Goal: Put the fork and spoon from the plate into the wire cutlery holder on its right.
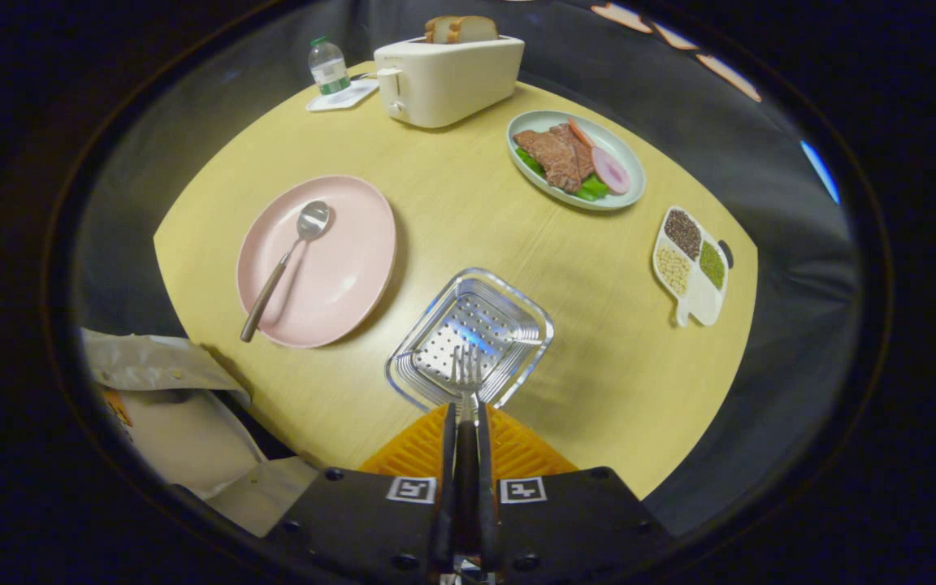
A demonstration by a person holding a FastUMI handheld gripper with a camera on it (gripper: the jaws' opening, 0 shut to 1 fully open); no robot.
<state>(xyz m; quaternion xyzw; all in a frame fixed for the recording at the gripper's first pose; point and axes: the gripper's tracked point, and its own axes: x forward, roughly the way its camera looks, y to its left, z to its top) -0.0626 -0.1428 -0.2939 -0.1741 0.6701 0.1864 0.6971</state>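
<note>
Yellow table: pink plate w/ spoon only. Gripper clenched on fork, tines above wire cutlery holder, nothing else seen inside it.

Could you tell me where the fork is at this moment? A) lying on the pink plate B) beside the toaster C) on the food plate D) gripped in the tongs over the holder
D: the tongs are shut on the fork, its tines over the holder; the spoon lies on the plate.
</note>
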